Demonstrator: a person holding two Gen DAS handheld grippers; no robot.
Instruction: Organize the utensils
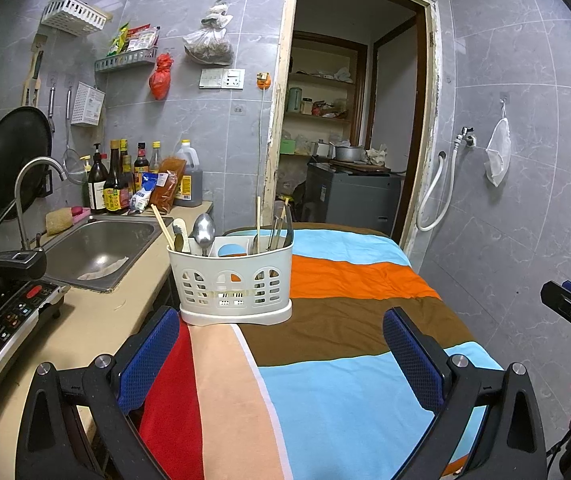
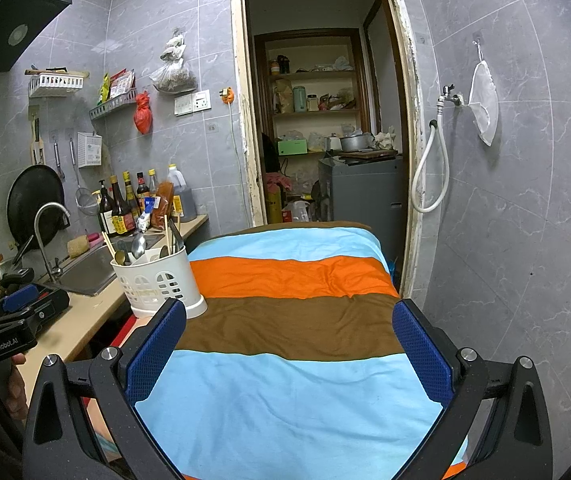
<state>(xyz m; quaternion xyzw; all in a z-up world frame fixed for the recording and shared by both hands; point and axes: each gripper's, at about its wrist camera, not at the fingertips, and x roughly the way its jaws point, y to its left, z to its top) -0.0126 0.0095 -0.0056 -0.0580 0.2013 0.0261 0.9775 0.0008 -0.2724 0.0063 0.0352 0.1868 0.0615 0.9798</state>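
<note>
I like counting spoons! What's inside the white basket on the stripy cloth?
Poking out of the white basket you can see a shiny metal spoon, wooden chopsticks and more metal utensils. Their lower ends are hidden behind the basket's wall, so an exact spoon count isn't possible.

The utensil caddy (image 1: 231,280) stands on the cloth-covered worktop (image 1: 345,320) at its left edge. Spoons (image 1: 204,232) and chopsticks (image 1: 258,220) stand upright inside it. The sink (image 1: 101,248) lies just to its left.
</note>
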